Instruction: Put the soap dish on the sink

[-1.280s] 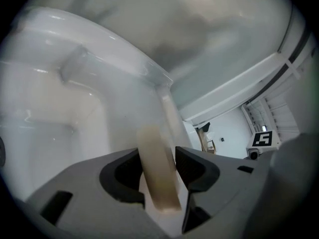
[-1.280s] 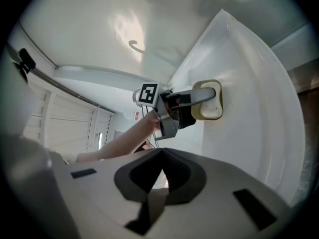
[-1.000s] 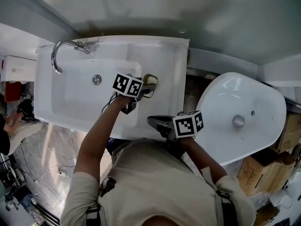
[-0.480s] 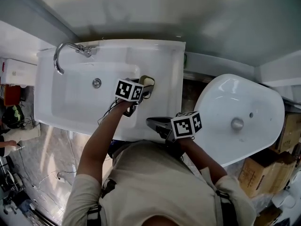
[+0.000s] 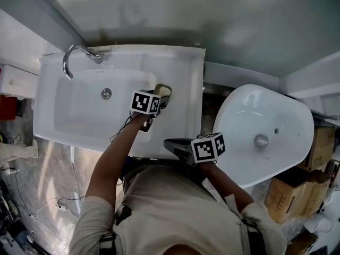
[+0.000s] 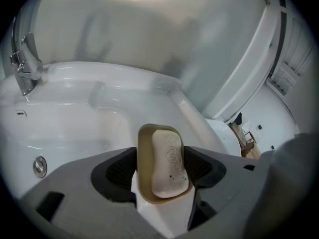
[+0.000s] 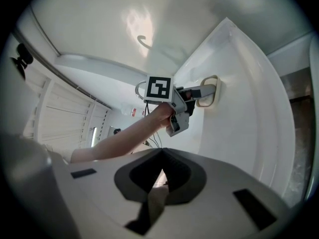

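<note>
White sink (image 5: 186,116) fills the head view's upper left. On the left tool (image 6: 160,166) the jaws have just been opening and stand spread around the soap dish (image 6: 141,168), which sits on the sink's ledge; placing seems done. Low in frame, the right tool (image 7: 160,176) is pressed together, empty.

A loose oval white basin (image 5: 249,116) lies tilted, with a chrome drain fitting (image 5: 261,141) near its middle. Cardboard boxes (image 5: 284,198) sit just below and to the right of it. A grey wall (image 5: 212,20) runs above it. Far to its left are marbled floor (image 5: 48,174), thin cables (image 5: 32,206) and a red object (image 5: 8,108).
</note>
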Tool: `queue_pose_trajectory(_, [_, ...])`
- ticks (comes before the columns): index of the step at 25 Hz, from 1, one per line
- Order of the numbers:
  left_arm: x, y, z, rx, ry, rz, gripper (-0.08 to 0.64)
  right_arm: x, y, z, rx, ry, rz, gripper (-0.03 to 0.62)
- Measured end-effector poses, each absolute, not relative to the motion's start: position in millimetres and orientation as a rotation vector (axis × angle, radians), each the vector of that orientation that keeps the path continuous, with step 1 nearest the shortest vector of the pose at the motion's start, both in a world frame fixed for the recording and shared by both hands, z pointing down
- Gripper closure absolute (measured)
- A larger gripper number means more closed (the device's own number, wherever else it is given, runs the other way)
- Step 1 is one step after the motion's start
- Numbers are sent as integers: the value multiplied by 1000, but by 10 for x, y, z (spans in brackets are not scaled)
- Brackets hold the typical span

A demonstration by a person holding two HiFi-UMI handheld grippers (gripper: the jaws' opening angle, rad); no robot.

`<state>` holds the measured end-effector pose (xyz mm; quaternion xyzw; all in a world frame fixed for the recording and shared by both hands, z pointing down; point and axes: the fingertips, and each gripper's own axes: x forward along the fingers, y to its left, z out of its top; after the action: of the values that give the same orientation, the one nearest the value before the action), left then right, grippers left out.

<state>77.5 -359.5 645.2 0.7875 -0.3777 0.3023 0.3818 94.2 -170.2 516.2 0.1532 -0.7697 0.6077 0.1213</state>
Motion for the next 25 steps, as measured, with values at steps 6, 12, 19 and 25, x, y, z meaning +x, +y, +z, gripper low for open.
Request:
queue_pose_trajectory(6, [737,-3620,6468,1991,-1050,786,268,883,-1495,5182,533,-2230,1798,581])
queue_pose_trajectory(12, [728,-3551,6418,2020,-1001,737,232,788,-1468,5175,660,-2211,1806,581])
queue_pose_trajectory(19, [708,-3243,6276,2176,-786,749,232,529,-1473,5185,716,-2168,1786,581])
queue_pose_trajectory(25, [775,-3179,6364,2335,-763,855,232,404,-1422,5183,732,-2147,1740,581])
